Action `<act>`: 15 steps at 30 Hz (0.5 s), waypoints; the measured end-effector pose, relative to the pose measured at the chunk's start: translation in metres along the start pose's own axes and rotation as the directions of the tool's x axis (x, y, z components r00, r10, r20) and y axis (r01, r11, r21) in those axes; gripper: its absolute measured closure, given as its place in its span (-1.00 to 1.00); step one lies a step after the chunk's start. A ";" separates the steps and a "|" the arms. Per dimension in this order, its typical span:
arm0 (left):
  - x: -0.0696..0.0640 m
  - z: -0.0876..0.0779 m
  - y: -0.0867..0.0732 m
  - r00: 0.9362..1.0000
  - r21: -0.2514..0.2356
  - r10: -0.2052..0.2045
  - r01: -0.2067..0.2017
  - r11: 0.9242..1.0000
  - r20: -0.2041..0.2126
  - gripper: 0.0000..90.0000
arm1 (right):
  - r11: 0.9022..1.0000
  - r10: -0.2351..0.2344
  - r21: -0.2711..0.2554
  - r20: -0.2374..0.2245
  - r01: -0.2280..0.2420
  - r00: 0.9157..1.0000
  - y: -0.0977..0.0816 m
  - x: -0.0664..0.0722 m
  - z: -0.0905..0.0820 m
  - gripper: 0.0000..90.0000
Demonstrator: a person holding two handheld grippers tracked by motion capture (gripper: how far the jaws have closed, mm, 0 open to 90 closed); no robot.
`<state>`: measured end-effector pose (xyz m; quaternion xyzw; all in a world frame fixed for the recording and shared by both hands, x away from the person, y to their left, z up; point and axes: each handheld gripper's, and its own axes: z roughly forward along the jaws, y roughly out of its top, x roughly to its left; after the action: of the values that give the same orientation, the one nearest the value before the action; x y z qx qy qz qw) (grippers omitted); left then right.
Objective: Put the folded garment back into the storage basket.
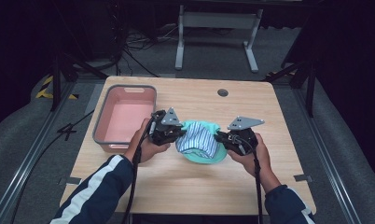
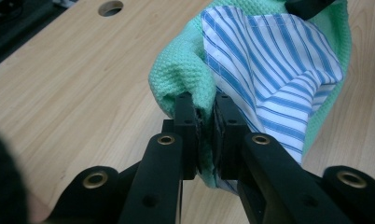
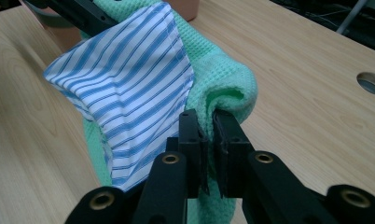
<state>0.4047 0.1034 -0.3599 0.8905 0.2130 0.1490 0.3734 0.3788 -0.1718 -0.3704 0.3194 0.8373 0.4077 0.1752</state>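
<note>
A green waffle-weave cloth (image 1: 202, 156) with a blue-and-white striped cloth (image 1: 197, 140) lying against it hangs between my two grippers over the middle of the wooden table (image 1: 185, 186). My left gripper (image 1: 180, 133) is shut on the left edge of the cloths; in the left gripper view the green cloth (image 2: 185, 70) and striped cloth (image 2: 274, 65) are pinched in the left gripper (image 2: 205, 109). My right gripper (image 1: 219, 136) is shut on the right edge; the right gripper view shows the green cloth (image 3: 223, 77) and striped cloth (image 3: 129, 88) clamped in the right gripper (image 3: 205, 122). The cloths sag between them.
A pink bin with a grey rim (image 1: 125, 116) stands on the table's left side, close behind the left hand. A round cable hole (image 1: 223, 92) sits near the far edge. A metal stand (image 1: 218, 32) and cables are on the floor beyond.
</note>
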 end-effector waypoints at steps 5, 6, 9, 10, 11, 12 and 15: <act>0.007 -0.011 -0.001 1.000 -0.009 -0.009 0.009 1.000 -0.030 0.82 | 1.000 -0.015 -0.011 -0.011 0.014 1.000 0.015 0.004 0.003 0.83; 0.009 -0.014 -0.001 0.999 -0.011 -0.011 0.011 1.000 -0.039 0.82 | 1.000 -0.017 -0.015 -0.013 0.017 1.000 0.018 0.005 0.004 0.83; 0.015 -0.020 -0.003 0.998 -0.019 -0.030 0.029 0.999 -0.055 0.82 | 1.000 -0.023 -0.021 -0.015 0.022 1.000 0.027 0.007 0.006 0.83; 0.018 -0.022 -0.004 0.998 -0.018 -0.030 0.029 0.999 -0.060 0.82 | 0.999 -0.025 -0.023 -0.017 0.025 1.000 0.031 0.008 0.007 0.83; 0.020 -0.025 -0.004 0.997 -0.017 -0.035 0.034 0.999 -0.063 0.82 | 0.999 -0.027 -0.025 -0.017 0.027 0.999 0.034 0.009 0.008 0.83; 0.023 -0.027 -0.005 0.997 -0.018 -0.041 0.040 0.999 -0.068 0.82 | 0.999 -0.031 -0.026 -0.019 0.031 0.999 0.037 0.010 0.010 0.83; 0.028 -0.032 -0.008 0.996 -0.019 -0.054 0.053 0.998 -0.076 0.82 | 0.999 -0.045 -0.025 -0.022 0.045 0.999 0.045 0.014 0.015 0.83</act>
<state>0.4130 0.1412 -0.3406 0.8749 0.2496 0.1749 0.3764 0.3944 -0.1331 -0.3437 0.2936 0.8412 0.4173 0.1788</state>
